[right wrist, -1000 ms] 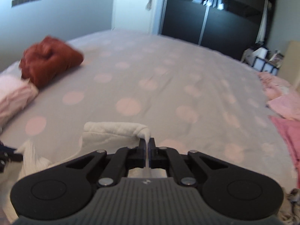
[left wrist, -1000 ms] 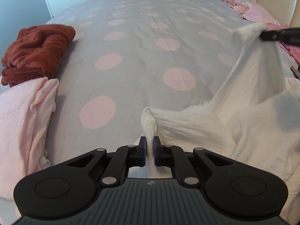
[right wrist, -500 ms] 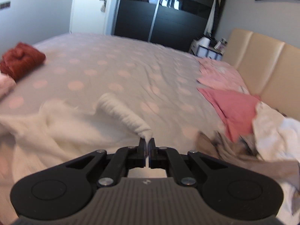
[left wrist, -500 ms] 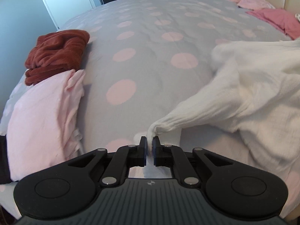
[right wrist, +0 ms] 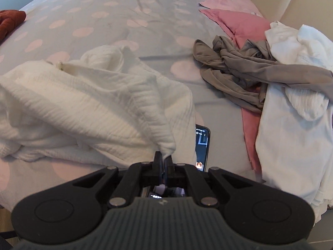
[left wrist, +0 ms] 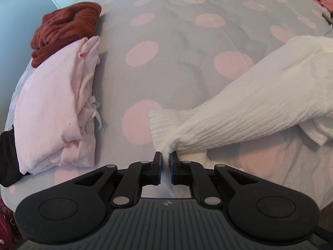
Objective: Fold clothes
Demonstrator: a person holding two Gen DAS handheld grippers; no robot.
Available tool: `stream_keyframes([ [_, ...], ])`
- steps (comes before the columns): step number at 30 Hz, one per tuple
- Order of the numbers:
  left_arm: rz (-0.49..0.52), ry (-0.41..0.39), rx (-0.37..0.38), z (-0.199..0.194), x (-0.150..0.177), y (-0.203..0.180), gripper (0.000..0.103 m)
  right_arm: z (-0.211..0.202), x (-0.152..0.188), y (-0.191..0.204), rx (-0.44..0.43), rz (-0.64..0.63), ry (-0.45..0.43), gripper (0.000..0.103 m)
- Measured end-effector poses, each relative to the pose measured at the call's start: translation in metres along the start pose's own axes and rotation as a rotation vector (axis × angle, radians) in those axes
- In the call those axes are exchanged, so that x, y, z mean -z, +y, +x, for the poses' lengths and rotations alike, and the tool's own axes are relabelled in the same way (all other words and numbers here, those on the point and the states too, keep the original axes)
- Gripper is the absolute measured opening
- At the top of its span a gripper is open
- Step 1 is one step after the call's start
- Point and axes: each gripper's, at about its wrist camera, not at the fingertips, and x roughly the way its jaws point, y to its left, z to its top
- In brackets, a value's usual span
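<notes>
with the left tongs [left wrist: 165, 158] just easing apart around a cuff of the white garment [left wrist: 260, 102] on the bed [left wrist: 177, 37] and the right tongs [right wrist: 164, 160] pinching its other end, it may slump and bunch over the phone [right wrist: 203, 143].

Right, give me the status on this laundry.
Done: the rust and pale pink garments lie folded. In hand: the white ribbed garment, right gripper clamped on it, left gripper just loosening on a cuff. Left: the grey, white and pink pile.
</notes>
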Motion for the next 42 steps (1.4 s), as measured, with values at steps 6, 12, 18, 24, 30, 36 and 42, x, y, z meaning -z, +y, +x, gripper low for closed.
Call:
stream_keyframes([
  [6, -0.011, -0.103, 0.147, -0.030, -0.022, -0.013, 0.050, -0.013, 0.000, -0.004, -0.022, 0.007, -0.041, 0.026],
  [12, 0.056, -0.221, 0.266, -0.051, -0.056, -0.044, 0.055, -0.031, -0.005, -0.007, -0.046, -0.013, -0.143, 0.033],
  [18, 0.163, -0.279, 0.284, -0.052, -0.094, -0.085, 0.055, -0.049, -0.014, 0.010, -0.035, -0.117, -0.242, 0.041],
  [24, 0.308, -0.334, 0.320, -0.038, -0.123, -0.118, 0.055, -0.039, -0.032, 0.023, -0.035, -0.180, -0.256, 0.047],
  [30, 0.456, -0.365, 0.368, -0.017, -0.137, -0.145, 0.058, -0.001, -0.044, 0.016, -0.052, -0.153, -0.223, 0.043],
  [36, 0.560, -0.347, 0.431, 0.008, -0.145, -0.158, 0.058, 0.025, -0.046, 0.017, -0.104, -0.164, -0.164, 0.006],
  [42, 0.661, -0.293, 0.524, 0.034, -0.160, -0.166, 0.061, 0.028, -0.044, 0.022, -0.137, -0.178, -0.107, 0.007],
])
